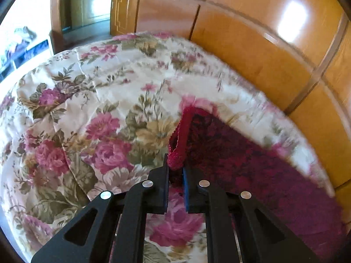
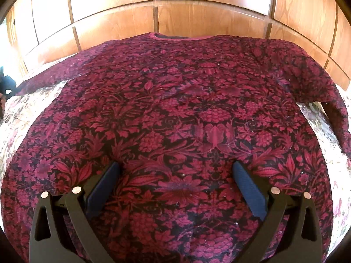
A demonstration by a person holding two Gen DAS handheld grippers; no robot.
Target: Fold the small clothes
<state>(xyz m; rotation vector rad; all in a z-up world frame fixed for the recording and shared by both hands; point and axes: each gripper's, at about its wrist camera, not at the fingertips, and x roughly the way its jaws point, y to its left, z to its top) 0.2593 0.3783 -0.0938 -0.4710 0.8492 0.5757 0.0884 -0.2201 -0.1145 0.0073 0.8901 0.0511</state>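
the left tongs (image 1: 175, 171) are clenched on the cuff (image 1: 176, 153) of the left sleeve (image 1: 241, 164), the ribbed red edge pinched between the two pads. the sleeve runs away from the tongs to the right, along the edge of the bed (image 1: 87, 109), which has a cover with pink flowers. behind the bed stands a wall of wood panels (image 1: 263, 43).

the right tongs (image 2: 176, 168) are released, the two fingers spread wide apart, and they hover low over the lower middle of the shirt (image 2: 175, 98); whether the tips touch the cloth cannot be told. the shirt is dark red with a leaf pattern and lies spread flat on the bed, the collar (image 2: 182, 36) at the far side near the panels. the other sleeve (image 2: 329, 100) hangs down at the right side.

the step in hand seems to be the first fold: the left sleeve is taken and not yet laid over the body. the next move probably calls for carrying the cuff inward across the shirt, while the right tongs hold the body down so it does not slide. the cuff is thin, so the grip may slip if pulled too fast.
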